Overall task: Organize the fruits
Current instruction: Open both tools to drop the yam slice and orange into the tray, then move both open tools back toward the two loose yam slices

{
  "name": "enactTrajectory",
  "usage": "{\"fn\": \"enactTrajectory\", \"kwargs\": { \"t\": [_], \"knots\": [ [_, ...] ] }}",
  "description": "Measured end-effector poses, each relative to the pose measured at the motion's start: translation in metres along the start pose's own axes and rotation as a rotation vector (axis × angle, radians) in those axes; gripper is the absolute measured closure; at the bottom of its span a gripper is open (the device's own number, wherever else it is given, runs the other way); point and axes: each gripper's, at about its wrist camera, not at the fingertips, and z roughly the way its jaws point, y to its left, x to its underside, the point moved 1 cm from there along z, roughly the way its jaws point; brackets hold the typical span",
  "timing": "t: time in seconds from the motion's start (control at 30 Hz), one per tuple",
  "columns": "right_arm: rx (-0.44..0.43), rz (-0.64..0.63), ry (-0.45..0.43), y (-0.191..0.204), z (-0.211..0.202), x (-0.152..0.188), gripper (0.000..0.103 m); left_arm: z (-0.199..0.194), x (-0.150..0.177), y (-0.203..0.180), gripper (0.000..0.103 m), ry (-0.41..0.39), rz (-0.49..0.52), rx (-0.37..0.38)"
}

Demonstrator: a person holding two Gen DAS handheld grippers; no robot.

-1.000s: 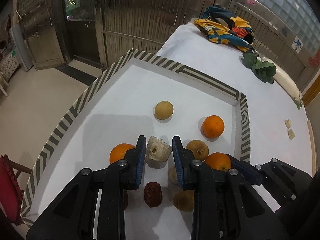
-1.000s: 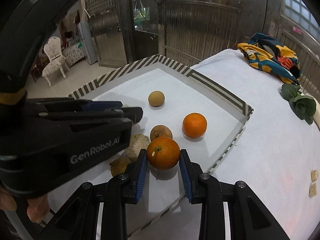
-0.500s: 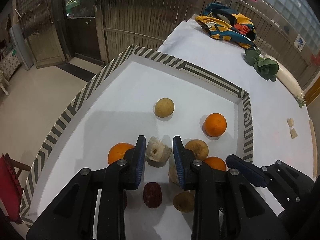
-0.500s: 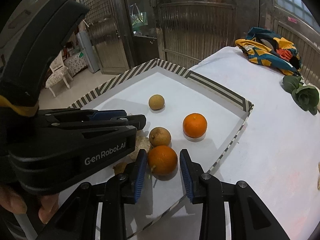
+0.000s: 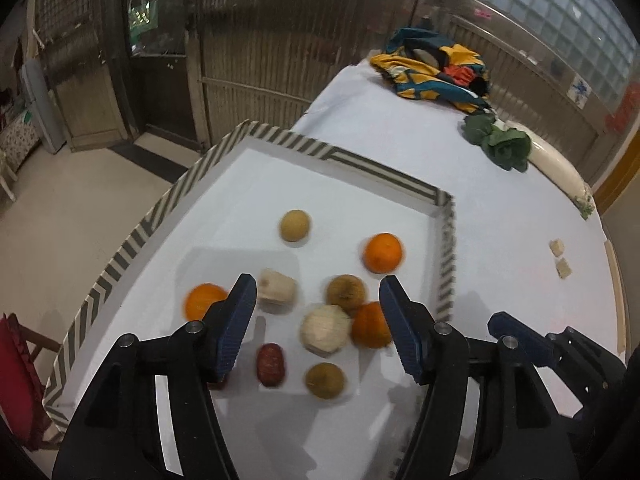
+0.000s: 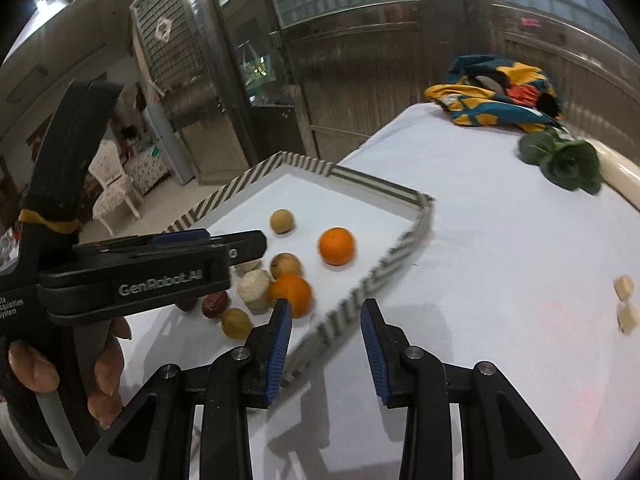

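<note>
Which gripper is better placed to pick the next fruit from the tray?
Left, probably. The left gripper hangs open over the fruit cluster, the pale peeled fruit between its fingers. The right gripper, also open, sits over the tray's striped edge, beside the fruit.

Home interior, looks like an entry or living area: metal folding gate (image 5: pixel 276 40) and glass-block window (image 5: pixel 540 12) behind a white-covered desk (image 5: pixel 400 140). Ornate white chair (image 6: pixel 116 188) on a tiled floor (image 5: pixel 80 200), colourful cloth (image 5: pixel 432 68) and leafy greens (image 5: pixel 500 144) on the desk.
</note>
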Motion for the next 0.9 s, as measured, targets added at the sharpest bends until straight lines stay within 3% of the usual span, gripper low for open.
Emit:
{"fn": "enactTrajectory", "kwargs": {
  "t": [0.3,0.63,0.9],
  "knots": [
    [0.092,0.084,-0.014,-0.062,-0.033,0.021,0.068,-0.009,0.011,-0.062,0.039,0.002,0.094,0.064],
    [0.299,0.247,0.021,-0.183,-0.066,0.063,0.065,0.014,0.022,-0.148,0.039,0.068,0.196,0.133],
    [0.337,0.29,0.0,-0.239,-0.071,0.048,0.061,0.034,0.02,-0.204,0.039,0.105,0.246,0.176]
  ]
}}
